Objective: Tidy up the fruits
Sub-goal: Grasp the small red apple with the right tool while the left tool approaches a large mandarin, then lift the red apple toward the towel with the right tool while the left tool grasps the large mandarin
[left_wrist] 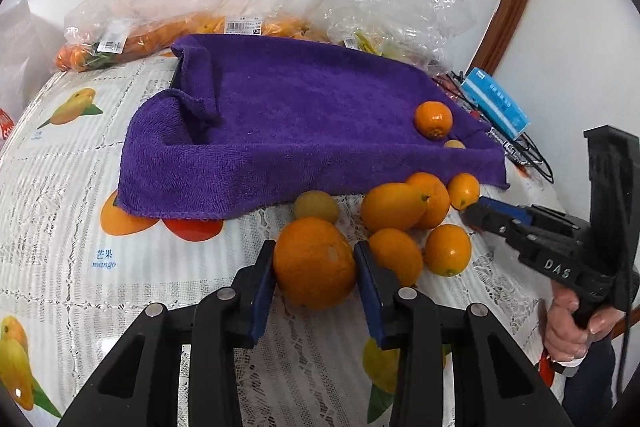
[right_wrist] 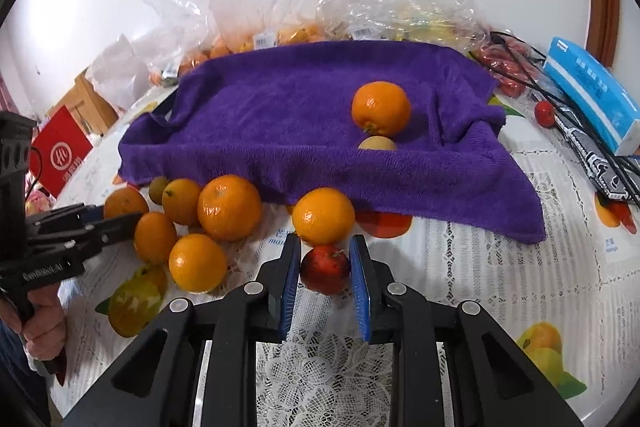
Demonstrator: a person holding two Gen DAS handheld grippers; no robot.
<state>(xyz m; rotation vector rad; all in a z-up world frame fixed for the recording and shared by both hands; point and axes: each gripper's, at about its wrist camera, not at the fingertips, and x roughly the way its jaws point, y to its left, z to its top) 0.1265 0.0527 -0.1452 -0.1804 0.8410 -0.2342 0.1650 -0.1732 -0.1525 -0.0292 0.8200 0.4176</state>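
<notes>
A purple towel-lined tray (left_wrist: 280,115) (right_wrist: 280,115) holds one orange (left_wrist: 433,119) (right_wrist: 381,108) and a small yellowish fruit (left_wrist: 454,144) (right_wrist: 377,143). Several oranges (left_wrist: 394,207) (right_wrist: 229,207) lie on the tablecloth in front of it. My left gripper (left_wrist: 314,263) is shut on a large orange (left_wrist: 314,263). My right gripper (right_wrist: 325,269) has its pads touching both sides of a small red fruit (right_wrist: 325,269) resting on the table, just behind an orange (right_wrist: 323,215). The right gripper also shows in the left wrist view (left_wrist: 476,213).
Clear plastic bags of fruit (left_wrist: 160,35) (right_wrist: 280,27) lie behind the tray. A blue box (left_wrist: 494,103) (right_wrist: 588,95), black cables (right_wrist: 540,79) and red fruits (right_wrist: 545,113) lie at the right. A red box (right_wrist: 60,155) stands at the left.
</notes>
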